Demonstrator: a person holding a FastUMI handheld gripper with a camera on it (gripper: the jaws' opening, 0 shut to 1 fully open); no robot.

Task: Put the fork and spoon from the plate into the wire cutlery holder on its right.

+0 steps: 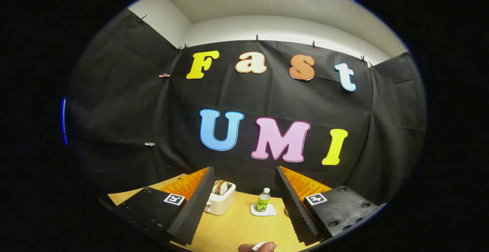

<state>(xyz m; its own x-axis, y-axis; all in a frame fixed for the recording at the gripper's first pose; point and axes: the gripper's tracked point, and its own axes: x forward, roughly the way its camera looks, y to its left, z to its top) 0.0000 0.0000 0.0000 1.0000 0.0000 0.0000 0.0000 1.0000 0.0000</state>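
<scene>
The gripper (pixel 244 202) is raised above a light wooden tabletop (pixel 237 229) with its two fingers spread wide apart and nothing between them. Each finger carries a small square black-and-white marker on its upper face. Just to the right of the left finger (pixel 191 210), a white two-slot toaster (pixel 220 198) stands on the table with slices of bread sticking up from its slots. Further right, roughly midway between the fingers and beyond them, a small plastic bottle with a green label and white cap (pixel 263 200) stands upright on a white coaster (pixel 263 210). Near the base of the view, between the fingers, a fingertip of a person's hand (pixel 256 247) shows beside a small white object that cannot be identified. The right finger (pixel 296 202) closes the scene on that side.
</scene>
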